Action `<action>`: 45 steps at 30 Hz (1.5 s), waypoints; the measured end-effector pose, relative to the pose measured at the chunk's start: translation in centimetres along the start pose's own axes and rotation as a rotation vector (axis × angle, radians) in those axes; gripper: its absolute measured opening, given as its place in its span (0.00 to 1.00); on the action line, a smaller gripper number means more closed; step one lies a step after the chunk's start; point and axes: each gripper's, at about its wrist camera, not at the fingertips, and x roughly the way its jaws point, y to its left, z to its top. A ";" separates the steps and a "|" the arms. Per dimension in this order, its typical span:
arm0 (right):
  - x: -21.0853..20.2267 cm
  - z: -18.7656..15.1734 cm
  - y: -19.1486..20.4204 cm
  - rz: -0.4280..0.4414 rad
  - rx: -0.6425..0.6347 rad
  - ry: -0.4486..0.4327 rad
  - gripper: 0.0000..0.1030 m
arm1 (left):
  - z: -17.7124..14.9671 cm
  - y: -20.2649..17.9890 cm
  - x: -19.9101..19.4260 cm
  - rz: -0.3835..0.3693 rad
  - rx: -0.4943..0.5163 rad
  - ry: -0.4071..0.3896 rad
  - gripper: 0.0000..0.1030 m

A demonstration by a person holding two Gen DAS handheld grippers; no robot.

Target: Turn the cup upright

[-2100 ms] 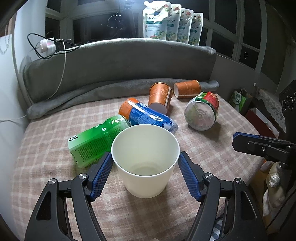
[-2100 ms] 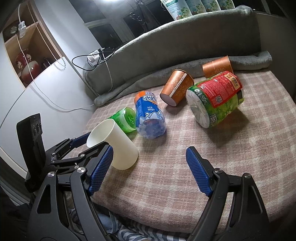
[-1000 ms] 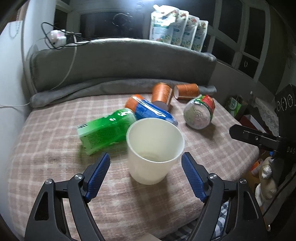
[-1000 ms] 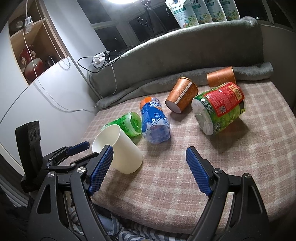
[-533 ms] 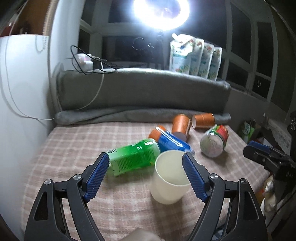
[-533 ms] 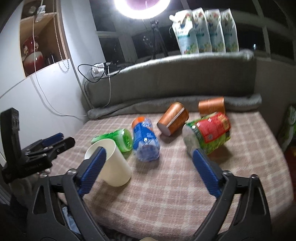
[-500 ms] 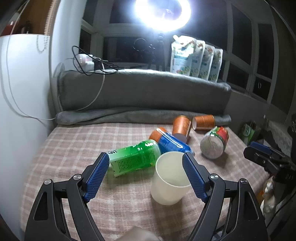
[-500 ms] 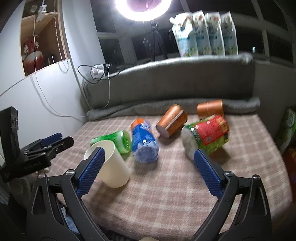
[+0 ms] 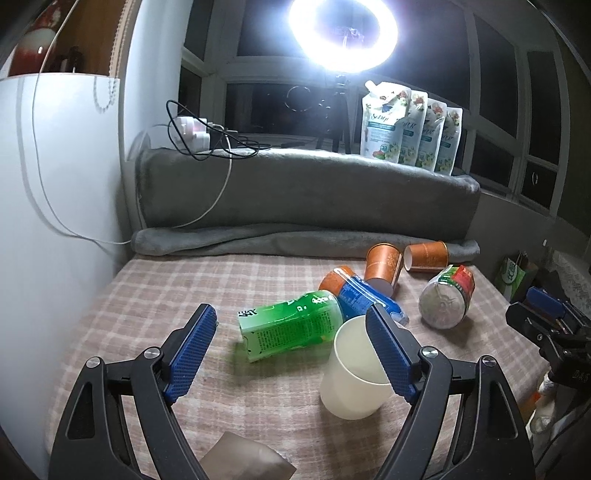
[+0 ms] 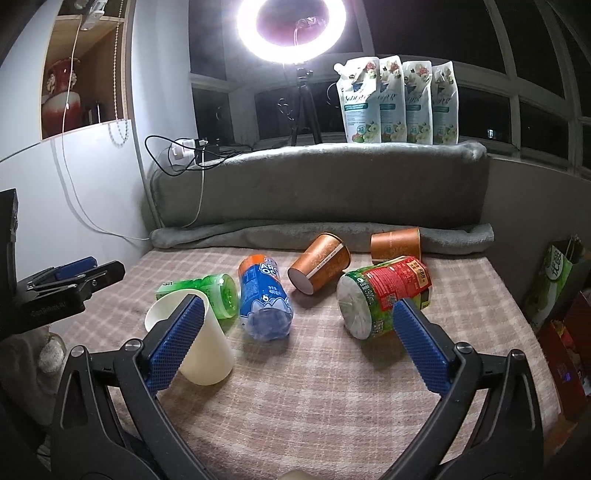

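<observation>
A cream plastic cup [image 9: 354, 373] stands upright, mouth up, on the checked cloth near the front edge; it also shows in the right wrist view [image 10: 199, 347]. My left gripper [image 9: 293, 350] is open and empty, drawn back and raised; its right finger overlaps the cup's rim in view. My right gripper [image 10: 299, 343] is open and empty, held back from the table; its left finger hides part of the cup. Each gripper shows at the edge of the other's view.
A green bottle [image 9: 291, 328], a blue bottle [image 10: 264, 299], two orange paper cups [image 10: 321, 262] [image 10: 395, 243] and a red-green can [image 10: 384, 295] lie on their sides behind the cup. A grey cushion [image 9: 306, 195] backs the table. A ring light [image 10: 291, 26] glares above.
My left gripper has let go of the cup and pulled back and up, leaving it standing. My right gripper has also risen and drawn back. The cup stays put.
</observation>
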 end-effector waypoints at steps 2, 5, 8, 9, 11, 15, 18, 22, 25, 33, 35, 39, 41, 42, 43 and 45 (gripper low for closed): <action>0.0 0.0 0.0 0.001 0.000 0.000 1.00 | 0.0 0.0 -0.1 -0.003 0.001 -0.004 0.81; 0.0 0.0 0.0 0.001 0.000 -0.001 1.00 | 0.1 -0.1 -0.2 -0.006 0.001 -0.007 0.81; 0.0 0.0 0.0 0.000 0.000 -0.001 1.00 | 0.1 0.0 -0.3 -0.008 -0.001 -0.008 0.81; 0.0 0.0 0.0 0.000 0.000 -0.001 1.00 | 0.2 0.0 -0.3 -0.008 -0.002 -0.009 0.81; 0.0 0.0 0.0 0.001 0.001 0.000 1.00 | 0.2 0.0 -0.4 -0.008 -0.005 -0.012 0.81; 0.0 0.0 0.0 0.000 0.001 -0.001 1.00 | 0.3 0.0 -0.5 -0.011 -0.007 -0.014 0.81; 0.0 0.0 -0.1 0.001 0.001 -0.001 1.00 | 0.3 -0.1 -0.6 -0.013 -0.005 -0.016 0.81; 0.0 0.0 -0.1 0.000 0.001 0.000 1.00 | 0.4 -0.1 -0.6 -0.014 -0.002 -0.019 0.81; 0.0 0.0 -0.1 0.001 0.002 0.000 1.00 | 0.4 -0.2 -0.6 -0.013 0.002 -0.020 0.81; 0.1 -0.1 -0.1 0.001 0.001 0.000 1.00 | 0.4 -0.3 -0.7 -0.010 0.003 -0.024 0.81; 0.1 -0.1 -0.1 0.002 0.002 0.001 1.00 | 0.5 -0.3 -0.7 -0.010 0.004 -0.025 0.81; 0.1 0.0 -0.1 0.002 0.004 0.002 1.00 | 0.5 -0.4 -0.8 -0.007 0.006 -0.030 0.81; 0.1 0.0 -0.1 0.002 0.004 0.002 1.00 | 0.5 -0.3 -0.8 -0.007 0.005 -0.032 0.81; 0.1 -0.1 0.0 0.001 0.004 0.002 1.00 | 0.5 -0.2 -0.8 -0.006 0.004 -0.033 0.81; 0.1 0.0 0.0 0.002 0.004 0.001 1.00 | 0.5 -0.2 -0.8 -0.005 0.004 -0.033 0.81; 0.1 0.0 0.0 0.003 0.003 0.002 1.00 | 0.5 -0.1 -0.9 -0.003 0.002 -0.034 0.81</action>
